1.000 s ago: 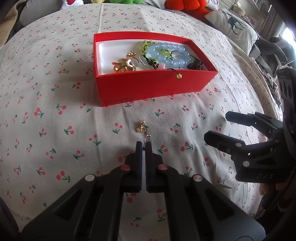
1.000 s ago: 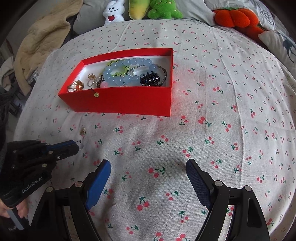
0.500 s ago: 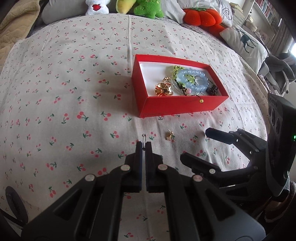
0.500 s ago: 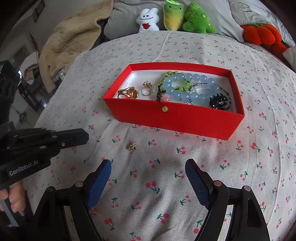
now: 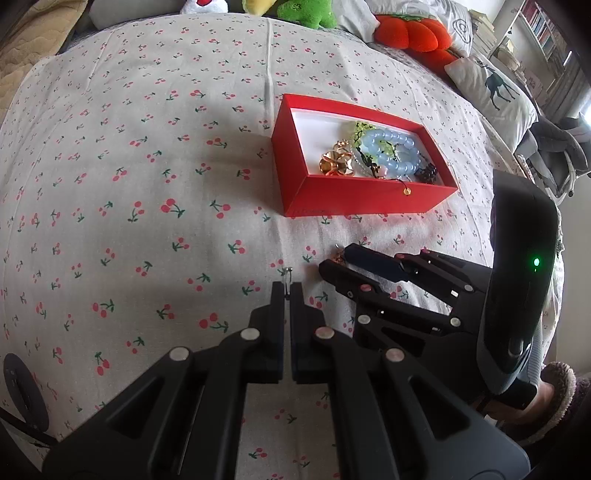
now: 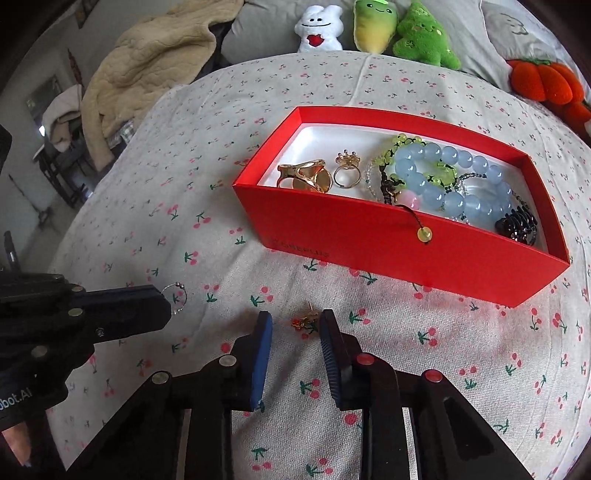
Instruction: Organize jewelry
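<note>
A red box [image 6: 369, 236] [image 5: 332, 199] on the cherry-print cloth holds gold rings [image 6: 306, 175], a blue bead bracelet [image 6: 443, 173], a green bracelet and a black clip. My left gripper [image 5: 287, 286] [image 6: 162, 306] is shut on a thin silver hoop earring [image 6: 177, 293], held above the cloth left of the box. My right gripper [image 6: 295, 321] [image 5: 334, 258] is open and low, its jaws on either side of a small gold earring [image 6: 304, 319] lying on the cloth in front of the box.
Plush toys [image 6: 373, 26] and an orange plush [image 6: 543, 79] line the far edge of the bed. A beige blanket [image 6: 147, 62] lies at the far left. Pillows [image 5: 491, 88] sit at the right.
My right gripper has moved left and down around the small gold earring, its jaws narrowed. My left gripper has drawn back and left with the silver hoop.
</note>
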The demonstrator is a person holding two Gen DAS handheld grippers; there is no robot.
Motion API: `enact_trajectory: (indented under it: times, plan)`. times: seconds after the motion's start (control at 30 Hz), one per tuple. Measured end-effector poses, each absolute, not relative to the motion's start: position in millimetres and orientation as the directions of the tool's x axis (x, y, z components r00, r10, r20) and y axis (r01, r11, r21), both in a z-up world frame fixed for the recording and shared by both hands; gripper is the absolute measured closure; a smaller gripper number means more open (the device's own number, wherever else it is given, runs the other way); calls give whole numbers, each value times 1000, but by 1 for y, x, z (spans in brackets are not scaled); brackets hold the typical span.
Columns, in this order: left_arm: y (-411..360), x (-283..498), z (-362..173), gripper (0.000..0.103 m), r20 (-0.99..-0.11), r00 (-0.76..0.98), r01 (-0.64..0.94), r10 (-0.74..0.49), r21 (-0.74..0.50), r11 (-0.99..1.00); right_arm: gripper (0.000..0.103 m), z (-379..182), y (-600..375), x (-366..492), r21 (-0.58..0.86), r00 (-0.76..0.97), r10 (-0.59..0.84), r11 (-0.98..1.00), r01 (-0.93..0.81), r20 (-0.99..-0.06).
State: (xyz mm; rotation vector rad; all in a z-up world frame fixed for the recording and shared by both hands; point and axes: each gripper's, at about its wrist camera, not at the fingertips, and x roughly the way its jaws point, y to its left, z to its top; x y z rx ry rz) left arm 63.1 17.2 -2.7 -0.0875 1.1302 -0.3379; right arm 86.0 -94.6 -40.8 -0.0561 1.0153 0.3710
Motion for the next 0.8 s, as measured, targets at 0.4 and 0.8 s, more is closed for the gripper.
enact_trajectory:
  times: [0.4, 0.8]
  plan:
    - [10, 58, -1, 100, -871, 383, 235, -309, -232, 944, 94, -35, -105, 87, 162, 455, 289, 941, -298, -843]
    - [4, 57, 12, 100, -848, 407, 252, -339, -252, 934, 94, -3, -139, 77, 198, 501, 306, 946, -258, -809]
